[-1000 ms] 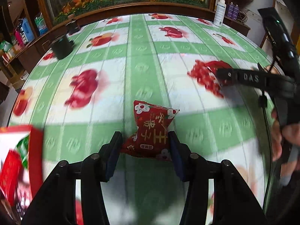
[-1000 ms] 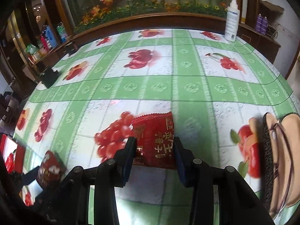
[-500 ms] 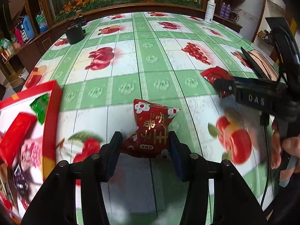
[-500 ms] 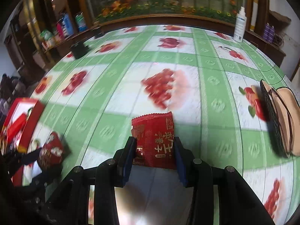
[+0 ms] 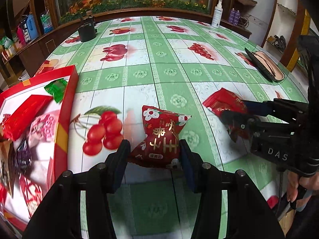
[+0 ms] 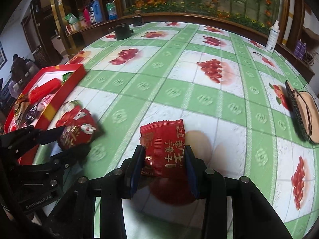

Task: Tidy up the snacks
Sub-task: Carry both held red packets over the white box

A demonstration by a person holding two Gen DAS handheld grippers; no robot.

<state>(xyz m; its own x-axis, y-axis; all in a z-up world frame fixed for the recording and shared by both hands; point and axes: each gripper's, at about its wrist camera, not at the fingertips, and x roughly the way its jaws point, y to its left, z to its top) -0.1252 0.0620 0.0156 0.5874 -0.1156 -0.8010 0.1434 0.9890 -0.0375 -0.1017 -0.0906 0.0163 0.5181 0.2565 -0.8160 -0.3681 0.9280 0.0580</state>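
Observation:
My left gripper (image 5: 154,151) is shut on a red snack packet with white flowers (image 5: 159,137) and holds it above the tablecloth; the same packet (image 6: 78,131) shows at the left of the right wrist view. My right gripper (image 6: 164,159) is shut on a flat red snack packet with gold lettering (image 6: 164,145), which also shows at the right of the left wrist view (image 5: 225,103). A red gift box (image 5: 63,115) with several snacks inside lies at the left, close to the left gripper; its red wall (image 6: 59,97) shows in the right wrist view too.
The table wears a green and white fruit-print cloth (image 5: 159,75). A glasses case (image 5: 263,65) lies at the right edge, a black pot (image 5: 86,32) at the far left, a white spray bottle (image 5: 217,17) at the back. A person's hand (image 5: 299,187) grips the right tool.
Both grippers, each still holding its packet, have moved left across the table toward the red box, which now fills more of the left side. The right gripper has rolled a little.

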